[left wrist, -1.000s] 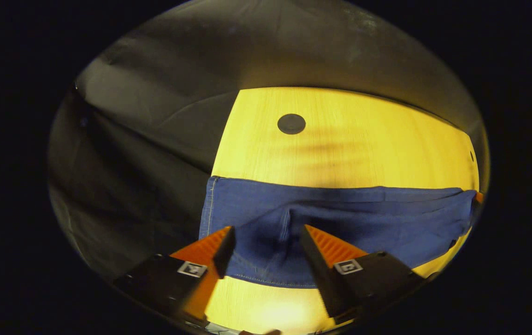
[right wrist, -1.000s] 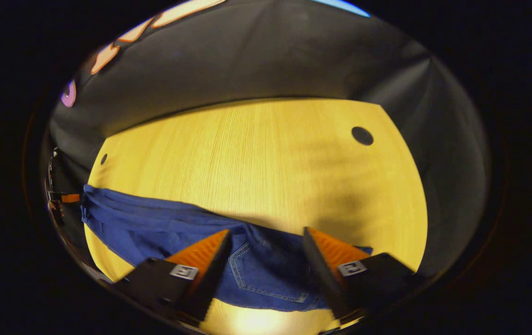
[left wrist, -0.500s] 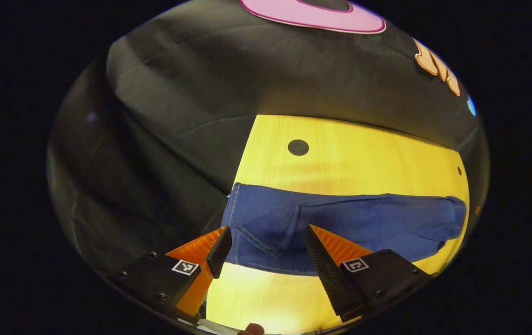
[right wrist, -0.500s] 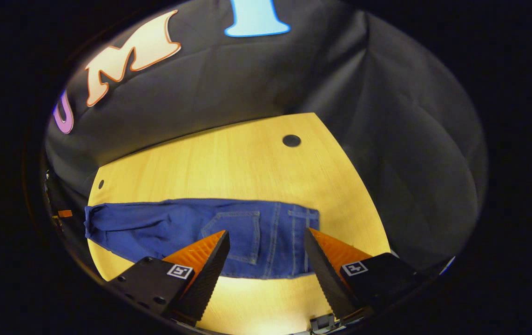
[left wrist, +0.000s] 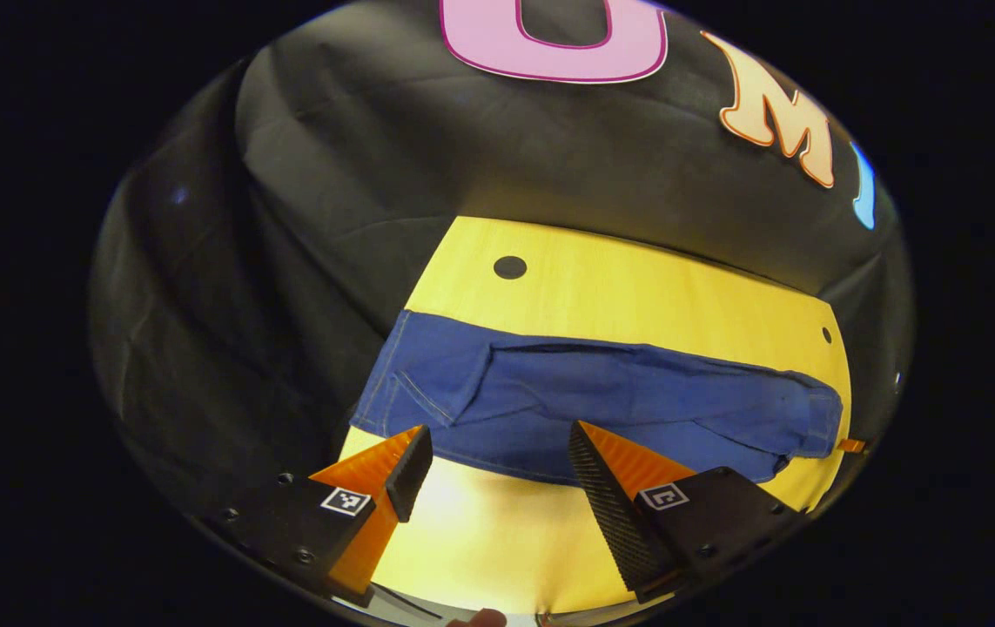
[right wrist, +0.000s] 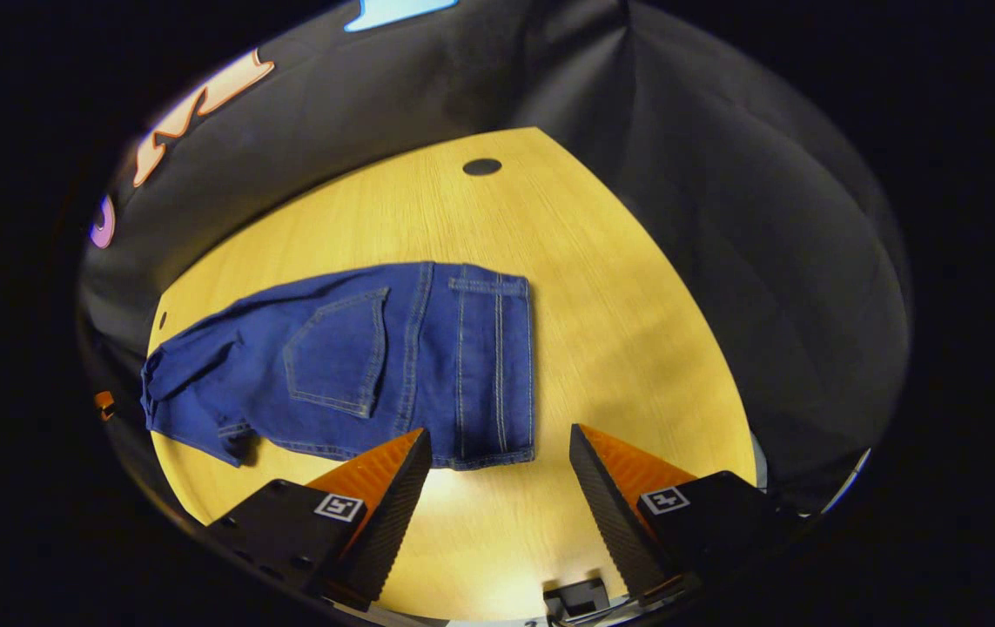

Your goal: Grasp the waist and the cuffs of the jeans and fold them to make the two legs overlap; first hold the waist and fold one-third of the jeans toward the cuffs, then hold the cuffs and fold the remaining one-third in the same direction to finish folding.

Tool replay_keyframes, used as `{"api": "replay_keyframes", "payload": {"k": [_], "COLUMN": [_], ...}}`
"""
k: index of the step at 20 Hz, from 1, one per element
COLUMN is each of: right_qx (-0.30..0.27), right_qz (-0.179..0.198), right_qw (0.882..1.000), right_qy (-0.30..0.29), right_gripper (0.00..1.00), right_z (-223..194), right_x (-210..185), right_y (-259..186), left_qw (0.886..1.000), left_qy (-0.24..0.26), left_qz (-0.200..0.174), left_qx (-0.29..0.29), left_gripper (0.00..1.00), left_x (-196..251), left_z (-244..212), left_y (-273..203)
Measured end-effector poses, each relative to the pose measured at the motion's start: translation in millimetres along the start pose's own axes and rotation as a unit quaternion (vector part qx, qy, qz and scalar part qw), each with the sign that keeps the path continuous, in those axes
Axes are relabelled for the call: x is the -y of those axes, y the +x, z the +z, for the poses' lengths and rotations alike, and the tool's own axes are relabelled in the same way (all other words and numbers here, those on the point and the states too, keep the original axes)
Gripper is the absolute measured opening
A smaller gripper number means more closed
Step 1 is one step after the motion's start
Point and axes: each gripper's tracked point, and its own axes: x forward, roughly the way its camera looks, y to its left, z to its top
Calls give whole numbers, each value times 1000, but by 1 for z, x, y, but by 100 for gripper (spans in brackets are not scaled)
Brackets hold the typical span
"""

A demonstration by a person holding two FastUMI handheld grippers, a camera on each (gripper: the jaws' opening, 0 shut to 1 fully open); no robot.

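Your right gripper (right wrist: 497,457) is spread and empty, the jeans' (right wrist: 358,357) waist just ahead; they run crosswise leftward. Your left gripper (left wrist: 497,457), also open, faces the cuffs.

Blue jeans (right wrist: 358,357), yellow wood-grain table (right wrist: 636,331)

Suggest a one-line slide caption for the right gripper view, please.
Open right gripper above blue jeans lying flat on a wooden table.
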Motion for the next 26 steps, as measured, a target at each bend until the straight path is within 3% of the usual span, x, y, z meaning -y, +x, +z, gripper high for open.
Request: {"api": "replay_keyframes", "payload": {"k": [4, 9, 12, 13, 14, 15, 17, 20, 22, 23, 24, 26], "right_qx": [-8, -1, 7, 21, 26, 38, 54, 70, 71, 74, 71, 77], "right_qz": [24, 31, 38, 42, 44, 44, 37, 29, 39, 41, 47, 61], "right_qw": [1000, 999, 999, 999, 998, 998, 998, 997, 996, 995, 994, 991], "right_qy": [2, -14, 8, 16, 23, 25, 22, 22, 40, 54, 67, 86], "right_gripper": [96, 96, 99, 96, 100, 96, 99, 83, 81, 71, 60, 48], "right_z": [-4, -5, -9, -7, -9, -9, -12, -13, -15, -15, -16, -14], "right_x": [-1, -5, -4, -4, -3, -3, -4, -9, -17, -16, -17, -17], "right_y": [21, 29, 33, 32, 33, 31, 32, 34, 33, 31, 34, 36], "left_qw": [1000, 1000, 1000, 1000, 1000, 1000, 1000, 1000, 1000, 999, 999, 999], "left_qy": [-2, -10, -9, -10, -12, -17, -24, -30, -31, -32, -32, -28], "left_qz": [4, 6, 7, 10, 11, 10, 7, 0, -2, -4, -9, -18], "left_qx": [-10, -1, 4, 4, 7, 7, 5, 1, 2, 4, 6, 6], "left_gripper": [96, 96, 96, 95, 95, 95, 95, 96, 95, 90, 92, 93], "left_x": [0, -3, -1, -2, -1, 0, -2, 2, 4, 5, 7, 8], "left_z": [3, 3, 4, 5, 5, 5, 9, 11, 15, 17, 18, 15], "left_y": [10, 4, 5, 5, 5, 6, 6, 7, 7, 6, 7, 8]}}
